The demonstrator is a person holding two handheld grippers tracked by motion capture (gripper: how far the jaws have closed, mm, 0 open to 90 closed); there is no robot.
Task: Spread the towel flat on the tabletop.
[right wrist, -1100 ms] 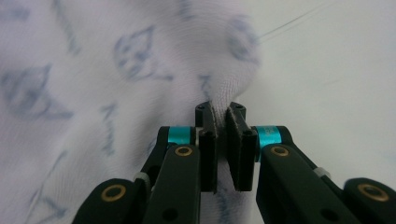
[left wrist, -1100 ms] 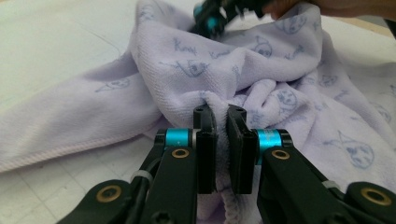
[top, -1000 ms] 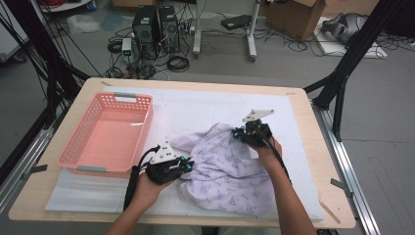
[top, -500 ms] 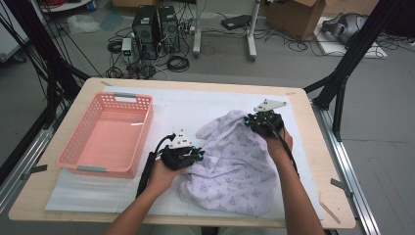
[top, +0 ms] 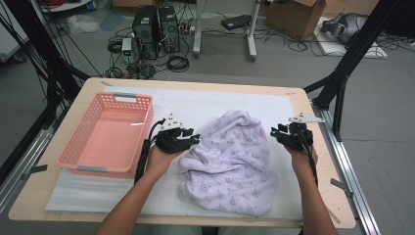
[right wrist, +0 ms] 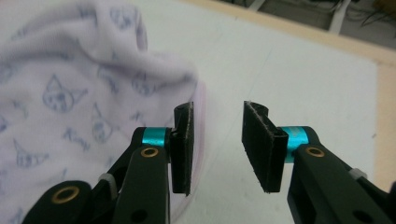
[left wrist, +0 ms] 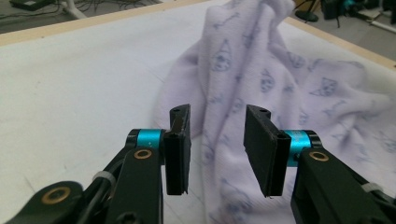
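Observation:
A pale lilac towel (top: 230,156) printed with small cat faces lies crumpled on the white mat, bunched up toward its far end. My left gripper (top: 195,139) sits at the towel's left edge; its jaws have just been opening and now stand apart, with the towel (left wrist: 261,79) lying just beyond the gap and nothing pinched. My right gripper (top: 275,133) is off the towel's right edge, over bare mat. Its jaws have also just been opening, and the gap holds nothing; the towel (right wrist: 70,84) lies to the left of its left fingertip (right wrist: 183,126).
A pink plastic basket (top: 73,159) stands on the left of the mat, with nothing in it. The table's wooden rim (top: 313,122) runs close to the right gripper. Beyond the far edge are computer towers, cables and black frame legs.
Both grippers let go of the towel and drew apart, left one leftward, right one rightward. The lifted towel dropped and settled into a heap between them.

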